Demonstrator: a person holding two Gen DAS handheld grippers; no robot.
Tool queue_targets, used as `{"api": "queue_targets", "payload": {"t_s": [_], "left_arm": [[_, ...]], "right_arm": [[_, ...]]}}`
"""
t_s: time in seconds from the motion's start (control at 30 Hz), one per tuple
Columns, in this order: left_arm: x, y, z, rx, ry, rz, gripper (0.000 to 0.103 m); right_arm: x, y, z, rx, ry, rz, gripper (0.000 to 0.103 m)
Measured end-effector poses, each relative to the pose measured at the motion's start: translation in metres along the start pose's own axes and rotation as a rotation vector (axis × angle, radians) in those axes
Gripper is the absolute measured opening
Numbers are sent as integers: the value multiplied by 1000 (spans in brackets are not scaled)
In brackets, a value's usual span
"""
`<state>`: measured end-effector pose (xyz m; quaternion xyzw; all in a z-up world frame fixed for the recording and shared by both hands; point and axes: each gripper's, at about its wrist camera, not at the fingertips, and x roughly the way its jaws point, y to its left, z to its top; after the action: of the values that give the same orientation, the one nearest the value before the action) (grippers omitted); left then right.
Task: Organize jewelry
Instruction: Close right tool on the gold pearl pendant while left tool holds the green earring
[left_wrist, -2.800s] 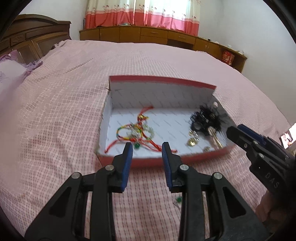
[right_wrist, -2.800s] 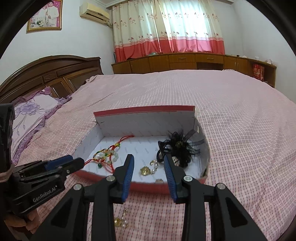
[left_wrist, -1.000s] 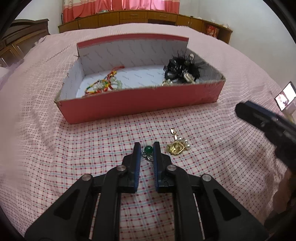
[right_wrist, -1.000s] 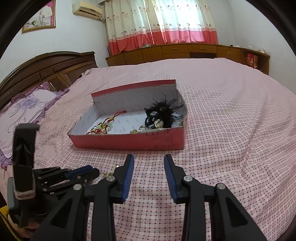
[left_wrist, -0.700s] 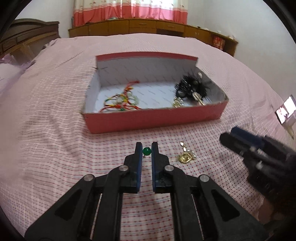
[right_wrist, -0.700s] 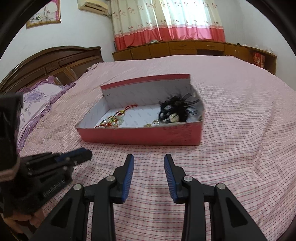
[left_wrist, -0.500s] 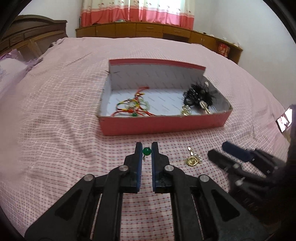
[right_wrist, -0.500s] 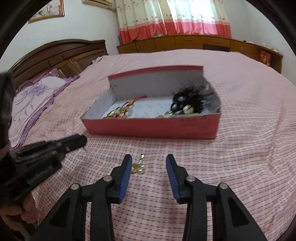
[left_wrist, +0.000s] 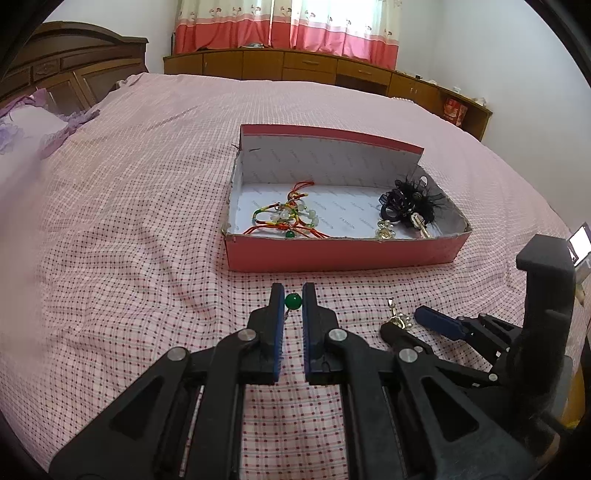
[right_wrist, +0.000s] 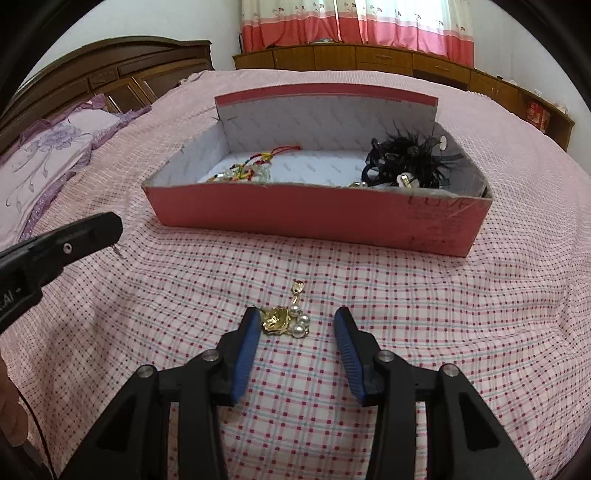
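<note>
The left gripper (left_wrist: 293, 295) is closed on a small green bead (left_wrist: 293, 301), which sits between the tips of its blue pads, above the pink checked bedspread (left_wrist: 110, 236). A thin metal piece hangs under the bead; what it is I cannot tell.

From the left wrist view, the red cardboard box (left_wrist: 343, 254) lies at about 12 o'clock from the bead, near but apart. Inside it, at the 9 o'clock end, lies a red and yellow cord bracelet with pale beads (left_wrist: 286, 218). At the 3 o'clock end is a black feather hair clip (left_wrist: 410, 201), with a small gold and pearl piece (left_wrist: 384, 232) just beside it.

The right gripper (right_wrist: 295, 325) is low over the bedspread, and its jaws have just been closing a little but stand half wide. A gold brooch with pearls (right_wrist: 284, 321) lies on the cloth between them. It touches or almost touches the left pad, and the right pad is well apart from it, so it is not gripped. The box is at 12 o'clock from this brooch.

A dark wooden headboard (right_wrist: 110, 74) stands at 10 o'clock, and red and white curtains (right_wrist: 354, 22) hang at 12 o'clock.
</note>
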<state>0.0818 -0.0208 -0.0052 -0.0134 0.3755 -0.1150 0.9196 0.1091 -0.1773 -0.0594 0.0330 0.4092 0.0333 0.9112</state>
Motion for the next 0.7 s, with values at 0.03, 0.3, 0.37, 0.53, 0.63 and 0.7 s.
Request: {"api": "queue_targets", "payload": {"t_s": [0.03, 0.3, 0.37, 0.53, 0.63, 0.7], "left_arm": [[0, 0, -1, 1, 0, 1, 0], [0, -1, -4, 5, 6, 2, 0], [0, -1, -4, 5, 6, 0, 0], [-2, -4, -3, 7, 1, -4, 0], [-4, -5, -2, 6, -4, -7, 0], [-6, -6, -1, 6, -8, -9, 0]], "right_arm": [[1, 0, 0, -3, 0, 0, 29], [-1, -1, -4, 0, -20, 0, 13], [-3, -2, -4, 2, -27, 3, 13], [-13, -4, -5, 9, -53, 5, 13], [-21, -6, -5, 13, -70, 6, 13], [-27, -8, -5, 13, -86, 3, 13]]}}
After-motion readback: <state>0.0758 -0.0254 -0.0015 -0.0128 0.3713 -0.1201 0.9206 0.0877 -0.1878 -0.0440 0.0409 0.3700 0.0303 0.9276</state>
